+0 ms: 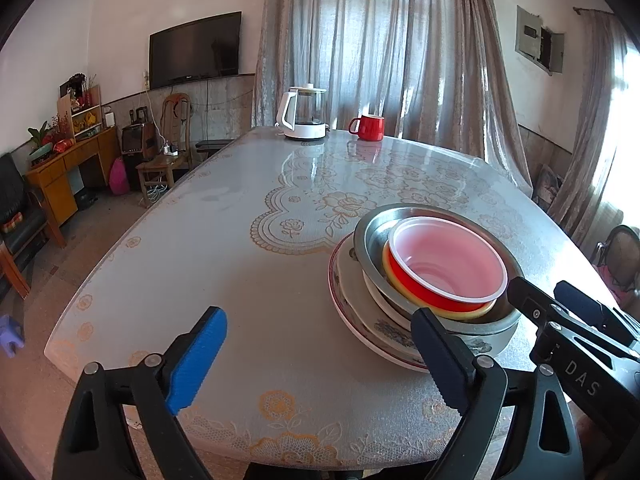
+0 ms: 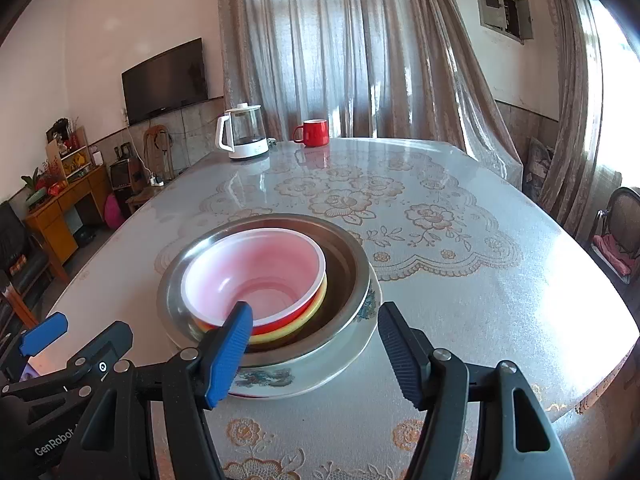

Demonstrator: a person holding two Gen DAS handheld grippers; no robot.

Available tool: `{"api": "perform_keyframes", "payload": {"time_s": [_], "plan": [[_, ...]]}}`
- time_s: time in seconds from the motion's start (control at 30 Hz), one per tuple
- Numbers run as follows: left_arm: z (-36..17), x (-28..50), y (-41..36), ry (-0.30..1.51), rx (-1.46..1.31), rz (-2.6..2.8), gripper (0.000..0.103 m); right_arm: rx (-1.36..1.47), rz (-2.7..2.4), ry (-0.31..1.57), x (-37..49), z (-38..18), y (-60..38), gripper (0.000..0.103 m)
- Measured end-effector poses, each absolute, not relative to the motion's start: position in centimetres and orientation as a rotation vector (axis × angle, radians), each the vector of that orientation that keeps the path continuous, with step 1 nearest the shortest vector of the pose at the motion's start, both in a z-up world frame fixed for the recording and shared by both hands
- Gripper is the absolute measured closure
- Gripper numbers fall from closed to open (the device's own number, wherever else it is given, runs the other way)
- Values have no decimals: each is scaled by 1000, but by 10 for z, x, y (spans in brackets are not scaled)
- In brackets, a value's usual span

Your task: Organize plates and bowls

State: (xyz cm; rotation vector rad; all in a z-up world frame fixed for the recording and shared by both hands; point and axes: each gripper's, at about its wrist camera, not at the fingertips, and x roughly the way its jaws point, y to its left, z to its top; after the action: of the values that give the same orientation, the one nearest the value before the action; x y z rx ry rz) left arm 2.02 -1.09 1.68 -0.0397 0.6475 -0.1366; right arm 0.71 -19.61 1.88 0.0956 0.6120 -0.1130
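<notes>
One stack stands on the table: a patterned plate [image 1: 352, 300] [image 2: 344, 356] at the bottom, a steel bowl [image 1: 372, 236] [image 2: 348, 264] on it, then a yellow bowl [image 1: 386, 260] [image 2: 316, 308], and a red bowl [image 1: 440, 256] [image 2: 256, 268] with a pale inside on top. My left gripper [image 1: 320, 356] is open over bare tablecloth to the left of the stack, its right finger in front of the plate's near rim. My right gripper [image 2: 316, 352] [image 1: 544, 288] is open at the stack's near right side. Its left finger overlaps the bowl rims in its own view, and nothing is gripped.
A white and glass kettle [image 1: 304, 114] [image 2: 244, 132] and a red mug [image 1: 368, 127] [image 2: 314, 133] stand at the far end of the oval table [image 1: 240, 240]. The table's near edge runs just under both grippers. A chair [image 2: 624, 220] stands at the right.
</notes>
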Motion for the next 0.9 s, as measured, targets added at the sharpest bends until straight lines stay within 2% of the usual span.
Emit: {"api": "perform_keyframes", "payload": {"time_s": [0.9], "plan": [[19, 20, -12, 647, -34, -134, 9, 92, -107, 615, 7, 19, -196, 37]]}}
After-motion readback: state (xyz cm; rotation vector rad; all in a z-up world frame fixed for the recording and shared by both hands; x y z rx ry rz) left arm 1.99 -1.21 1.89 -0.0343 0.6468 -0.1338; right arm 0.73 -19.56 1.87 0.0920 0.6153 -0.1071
